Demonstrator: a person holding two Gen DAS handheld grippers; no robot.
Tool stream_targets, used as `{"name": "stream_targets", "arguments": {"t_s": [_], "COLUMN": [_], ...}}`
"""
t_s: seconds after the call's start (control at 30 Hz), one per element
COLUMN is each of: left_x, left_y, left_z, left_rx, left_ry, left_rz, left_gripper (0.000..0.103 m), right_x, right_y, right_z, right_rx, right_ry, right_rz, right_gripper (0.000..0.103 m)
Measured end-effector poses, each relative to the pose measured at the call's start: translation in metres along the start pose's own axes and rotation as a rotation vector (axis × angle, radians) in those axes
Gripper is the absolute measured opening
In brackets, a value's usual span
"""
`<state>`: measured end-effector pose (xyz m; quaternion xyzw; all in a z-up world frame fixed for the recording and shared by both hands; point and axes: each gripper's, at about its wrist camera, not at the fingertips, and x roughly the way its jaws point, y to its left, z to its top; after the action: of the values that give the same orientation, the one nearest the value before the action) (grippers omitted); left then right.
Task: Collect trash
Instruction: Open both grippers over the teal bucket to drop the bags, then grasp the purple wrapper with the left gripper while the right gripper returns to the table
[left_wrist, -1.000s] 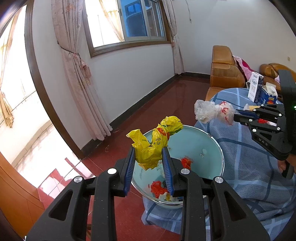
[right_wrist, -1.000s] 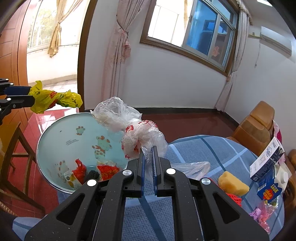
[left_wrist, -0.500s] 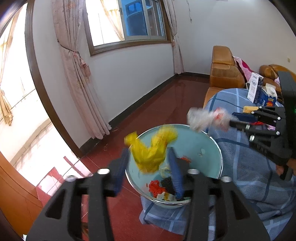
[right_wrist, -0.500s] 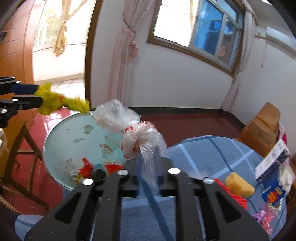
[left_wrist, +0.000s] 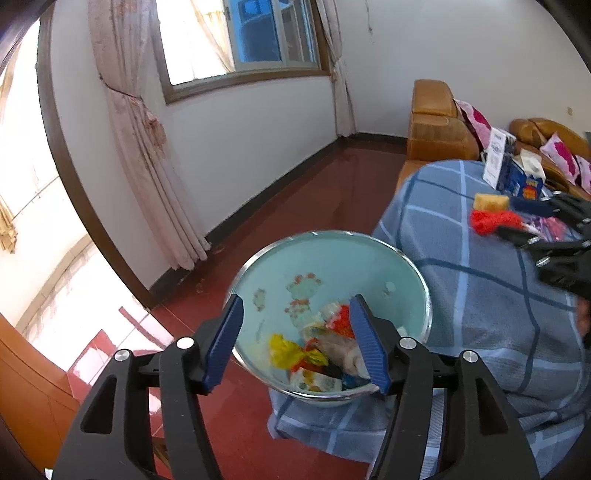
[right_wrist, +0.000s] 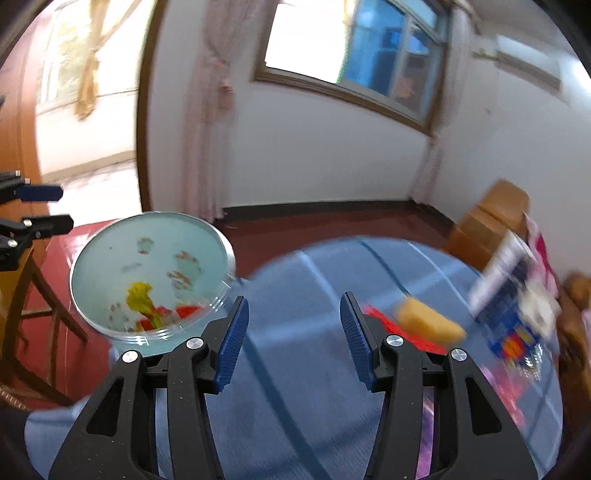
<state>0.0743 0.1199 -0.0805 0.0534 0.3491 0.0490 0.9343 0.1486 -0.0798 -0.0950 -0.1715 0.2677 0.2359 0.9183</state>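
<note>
Two cartons (right_wrist: 513, 295), a sponge (right_wrist: 428, 321) and red netting (left_wrist: 493, 221) crowd the tablecloth (right_wrist: 295, 369).

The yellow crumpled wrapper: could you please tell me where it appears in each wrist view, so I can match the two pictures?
Left wrist view: yellow crumpled wrapper lies low in the basin, bottom centre, between the opening, empty left gripper fingers.
Right wrist view: wrapper sits lower left, inside the basin, left of the opening, empty right gripper.
Shared landmark: the pale blue basin at the edge of the blue checked cloth.
</note>
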Motion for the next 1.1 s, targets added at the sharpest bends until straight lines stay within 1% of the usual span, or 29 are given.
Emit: {"name": "stream_targets", "arguments": {"t_s": [0.03,0.1,0.17,0.23,0.33,0.37,0.43,0.47,0.5,0.53,0.6,0.67,0.7,0.8,0.9,0.93,1.0,1.1], "left_x": [0.002,0.006,0.008,0.009,0.006,0.005,0.002,0.001,0.0,0.0,0.001,0.005,0.008,0.019,0.034,0.037,0.042,0.047], "left_y": [-0.005,-0.021,-0.039,-0.065,-0.102,-0.111,-0.138,-0.152,-0.17,-0.184,-0.216,-0.249,-0.259,-0.296,-0.327,-0.332,-0.333,-0.319], "left_z": [-0.001,-0.003,-0.004,-0.004,0.002,0.004,0.012,0.016,0.022,0.025,0.033,0.041,0.043,0.048,0.048,0.047,0.043,0.037], "left_rx": [0.004,0.024,0.053,0.088,0.125,0.13,0.142,0.147,0.151,0.155,0.165,0.182,0.19,0.217,0.26,0.272,0.295,0.325], "left_ry": [0.009,0.026,0.033,0.038,0.037,0.036,0.025,0.02,0.017,0.016,0.012,0.021,0.03,0.052,0.083,0.096,0.11,0.122], "left_rz": [-0.013,-0.042,-0.061,-0.092,-0.144,-0.158,-0.198,-0.212,-0.231,-0.245,-0.272,-0.301,-0.308,-0.312,-0.281,-0.266,-0.249,-0.204], "left_gripper": [0.06,0.062,0.065,0.07,0.07,0.071,0.077,0.078,0.079,0.083,0.088,0.089,0.089,0.092,0.092,0.092,0.092,0.092], "right_x": [-0.006,-0.023,-0.041,-0.057,-0.082,-0.088,-0.107,-0.113,-0.12,-0.127,-0.14,-0.151,-0.157,-0.174,-0.183,-0.185,-0.185,-0.182], "right_y": [-0.009,-0.042,-0.082,-0.116,-0.153,-0.161,-0.178,-0.183,-0.188,-0.193,-0.2,-0.206,-0.209,-0.222,-0.226,-0.226,-0.225,-0.223], "right_z": [-0.006,-0.026,-0.05,-0.073,-0.109,-0.118,-0.141,-0.149,-0.158,-0.165,-0.181,-0.194,-0.201,-0.22,-0.232,-0.234,-0.239,-0.243], "right_rx": [0.017,0.085,0.192,0.283,0.399,0.421,0.471,0.49,0.512,0.531,0.566,0.59,0.606,0.66,0.7,0.705,0.71,0.715], "right_ry": [0.007,0.031,0.065,0.094,0.119,0.122,0.126,0.125,0.125,0.123,0.11,0.1,0.094,0.072,0.049,0.045,0.04,0.034], "right_rz": [-0.024,-0.091,-0.167,-0.237,-0.313,-0.328,-0.379,-0.393,-0.41,-0.426,-0.456,-0.479,-0.49,-0.517,-0.532,-0.53,-0.52,-0.504], "right_gripper": [0.053,0.055,0.057,0.059,0.062,0.064,0.064,0.064,0.064,0.064,0.067,0.068,0.07,0.071,0.073,0.074,0.074,0.075]}}
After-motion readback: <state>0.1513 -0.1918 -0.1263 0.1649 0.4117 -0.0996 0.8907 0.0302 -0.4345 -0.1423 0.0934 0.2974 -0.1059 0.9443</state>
